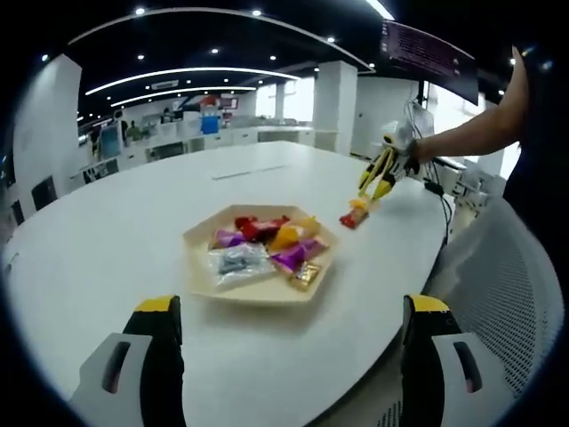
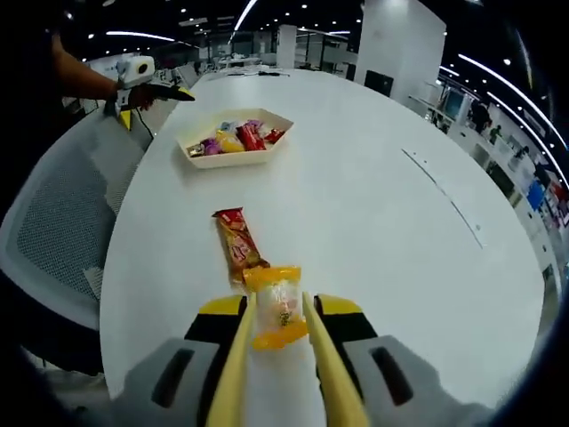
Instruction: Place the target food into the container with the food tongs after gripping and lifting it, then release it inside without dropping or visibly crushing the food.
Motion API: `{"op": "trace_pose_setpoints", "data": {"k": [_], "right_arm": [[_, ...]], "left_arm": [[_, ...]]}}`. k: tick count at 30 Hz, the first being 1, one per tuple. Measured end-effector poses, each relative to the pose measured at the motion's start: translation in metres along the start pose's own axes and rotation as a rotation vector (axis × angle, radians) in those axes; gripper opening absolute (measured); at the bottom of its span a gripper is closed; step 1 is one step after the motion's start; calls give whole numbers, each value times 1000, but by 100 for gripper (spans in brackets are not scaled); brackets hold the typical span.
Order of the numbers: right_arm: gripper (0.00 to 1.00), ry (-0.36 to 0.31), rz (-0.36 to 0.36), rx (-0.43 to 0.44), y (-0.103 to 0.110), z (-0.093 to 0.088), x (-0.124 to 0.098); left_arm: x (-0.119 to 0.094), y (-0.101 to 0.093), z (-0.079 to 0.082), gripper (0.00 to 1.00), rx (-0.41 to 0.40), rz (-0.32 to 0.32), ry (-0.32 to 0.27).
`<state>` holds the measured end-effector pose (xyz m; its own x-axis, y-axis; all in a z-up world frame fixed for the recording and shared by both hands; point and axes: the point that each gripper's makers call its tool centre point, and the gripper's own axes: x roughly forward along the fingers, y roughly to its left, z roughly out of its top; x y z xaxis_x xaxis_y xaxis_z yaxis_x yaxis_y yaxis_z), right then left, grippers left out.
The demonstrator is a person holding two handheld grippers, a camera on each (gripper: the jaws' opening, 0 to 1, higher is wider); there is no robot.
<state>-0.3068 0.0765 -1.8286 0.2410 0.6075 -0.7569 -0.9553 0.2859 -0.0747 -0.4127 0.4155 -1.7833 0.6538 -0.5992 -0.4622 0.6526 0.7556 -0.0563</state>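
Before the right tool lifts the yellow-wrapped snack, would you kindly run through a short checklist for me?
1. Tongs straddle the yellow-wrapped snack, one arm on each side: ok.
2. Tongs closed firmly on the snack: cannot tell.
3. Wrapper shows no crushing: ok.
4. Red-wrapped bar touches the snack's far end and may get dragged: not ok.
5. Tray still has room for another piece: ok.
6. Left tool is open and short of the tray, out of the path: ok.

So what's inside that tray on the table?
The tray holds wrapped snacks in red, orange, purple, clear and gold. They overlap, so anything beneath them is hidden.
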Motion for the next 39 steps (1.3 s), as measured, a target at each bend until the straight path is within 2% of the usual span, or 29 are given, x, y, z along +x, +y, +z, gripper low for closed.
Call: {"op": "trace_pose_setpoints", "data": {"k": [4, 6, 18, 25, 30, 39], "right_arm": [[29, 22, 6, -2, 2, -4, 6], [28, 24, 8, 40, 2, -5, 7], [24, 63, -9, 127, 2, -5, 7], [24, 66, -1, 122, 6, -5, 6], [24, 70, -3, 123, 6, -6, 4], [24, 70, -6, 161, 3, 1, -2]], "left_arm": [[0, 1, 0, 100, -3, 2, -1], [0, 0, 0, 100, -1, 2, 1], [0, 1, -2, 100, 10, 8, 12], [-1, 3, -1, 100, 12, 11, 3], [0, -1, -2, 100, -1, -12, 8], [0, -1, -3, 100, 14, -4, 21]]}}
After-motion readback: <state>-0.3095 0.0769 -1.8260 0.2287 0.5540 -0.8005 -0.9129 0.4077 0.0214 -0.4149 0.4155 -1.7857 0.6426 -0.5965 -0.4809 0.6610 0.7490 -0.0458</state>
